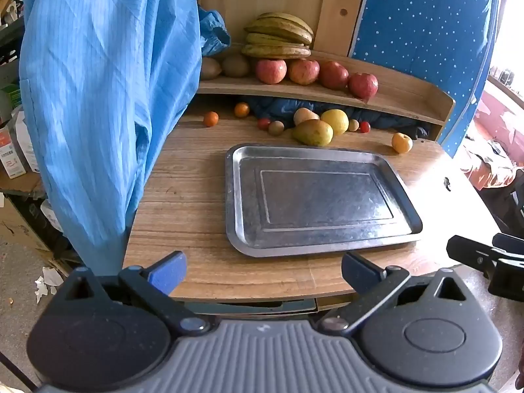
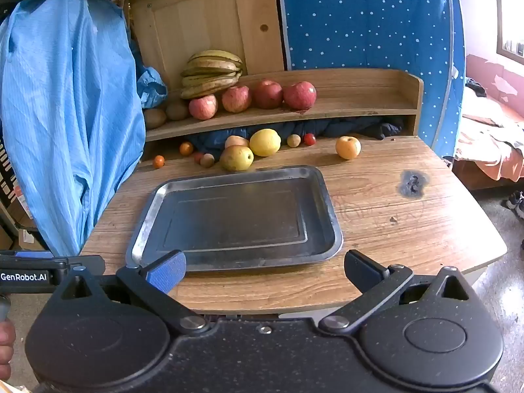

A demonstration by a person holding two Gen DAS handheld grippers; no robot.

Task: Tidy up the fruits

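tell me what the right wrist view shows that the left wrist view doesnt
Only the right wrist view shows the dark burn-like mark on the table, the bed at far right, and the left tool's GenRobot.AI label. Only the left wrist view shows the cluttered boxes at far left and the right tool's tip. Both show the bare metal tray, four red apples, bananas, the lemon, and each view's own tool open.

From my right gripper, jaws spread wide over the table edge, I see a bare metal tray just ahead, loose fruit including a lemon beyond it, and apples and bananas on the shelf.
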